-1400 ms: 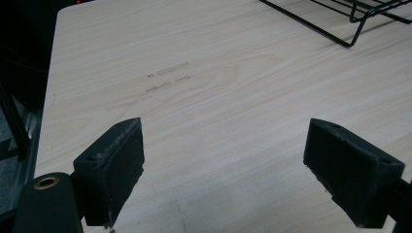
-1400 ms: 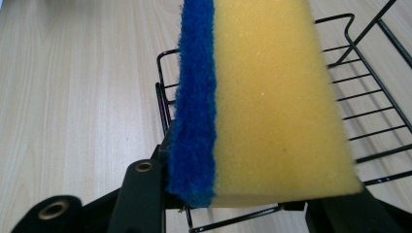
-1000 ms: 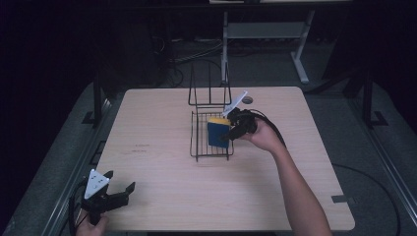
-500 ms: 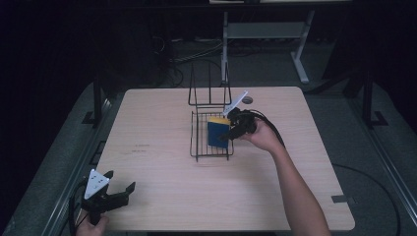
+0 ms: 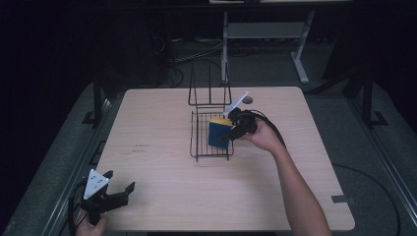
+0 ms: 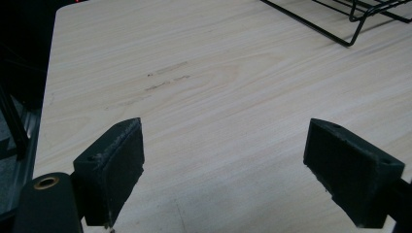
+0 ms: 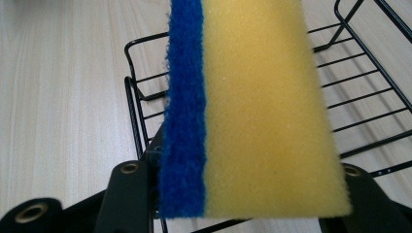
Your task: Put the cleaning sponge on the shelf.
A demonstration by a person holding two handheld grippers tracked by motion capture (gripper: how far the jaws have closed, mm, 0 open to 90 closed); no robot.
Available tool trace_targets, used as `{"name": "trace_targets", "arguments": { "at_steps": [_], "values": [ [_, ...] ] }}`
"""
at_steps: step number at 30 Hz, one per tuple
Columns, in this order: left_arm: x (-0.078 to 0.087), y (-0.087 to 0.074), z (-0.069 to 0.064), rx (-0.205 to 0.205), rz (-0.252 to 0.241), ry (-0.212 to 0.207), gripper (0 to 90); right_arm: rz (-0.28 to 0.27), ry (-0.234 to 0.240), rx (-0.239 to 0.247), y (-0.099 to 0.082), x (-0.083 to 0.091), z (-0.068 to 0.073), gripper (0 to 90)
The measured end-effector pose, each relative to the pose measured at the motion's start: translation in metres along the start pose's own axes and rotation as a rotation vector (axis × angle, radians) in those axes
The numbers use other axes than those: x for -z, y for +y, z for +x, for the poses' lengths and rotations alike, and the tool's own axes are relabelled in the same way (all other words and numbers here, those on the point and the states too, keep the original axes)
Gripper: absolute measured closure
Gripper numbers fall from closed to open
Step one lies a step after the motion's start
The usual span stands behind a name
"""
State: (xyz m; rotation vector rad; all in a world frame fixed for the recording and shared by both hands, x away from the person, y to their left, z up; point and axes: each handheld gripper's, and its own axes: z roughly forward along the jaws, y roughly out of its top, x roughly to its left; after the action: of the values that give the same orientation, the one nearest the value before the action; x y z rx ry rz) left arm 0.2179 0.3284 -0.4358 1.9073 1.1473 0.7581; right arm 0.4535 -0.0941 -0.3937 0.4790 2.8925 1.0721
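The right gripper [image 5: 231,132] sits over the black wire rack [image 5: 201,142] near the middle of the tabletop [image 5: 162,162], w/ the person's right hand [image 5: 260,135] behind it and the forearm running down to the bottom edge of the high view. Its jaws are clamped on a sponge [image 5: 218,132], yellow foam w/ a blue scrub layer. In the right gripper view the sponge [image 7: 252,107] stands on edge betw. the two jaws, blue layer on the left, yellow on the right, and the rack [image 7: 359,92] lies below and behind it on the wood. From the high view the sponge is held within the rack's outline, at its right side; whether it touches the wires can't be told. The rack has a flat grid base and an upright wire back at the far end.

The left gripper [image 5: 110,194] is at the near-left corner of the tabletop, well apart from the rack, held by the left hand [image 5: 88,227] at the bottom edge. Its jaws are spread wide w/ nothing betw. them. In the left gripper view the pads [image 6: 114,170] frame bare wood, w/ faint dark scuff marks [image 6: 165,80] further out and a corner of the rack [image 6: 340,24] at the top right.
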Motion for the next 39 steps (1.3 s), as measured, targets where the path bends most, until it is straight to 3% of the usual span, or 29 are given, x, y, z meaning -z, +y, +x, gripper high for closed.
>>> {"name": "trace_targets", "arguments": {
  "at_steps": [29,39],
  "values": [
    [0.0007,0.0006,-0.0007,-0.001,-0.002,0.0,14.1,0.007,-0.007,-0.021,-0.0004,0.002,0.0043,32.4],
    [0.0,0.0005,-0.0008,-0.003,-0.001,-0.001,14.1,-0.007,-0.016,-0.031,-0.0099,0.0038,0.0044,28.4]
  ]
}}
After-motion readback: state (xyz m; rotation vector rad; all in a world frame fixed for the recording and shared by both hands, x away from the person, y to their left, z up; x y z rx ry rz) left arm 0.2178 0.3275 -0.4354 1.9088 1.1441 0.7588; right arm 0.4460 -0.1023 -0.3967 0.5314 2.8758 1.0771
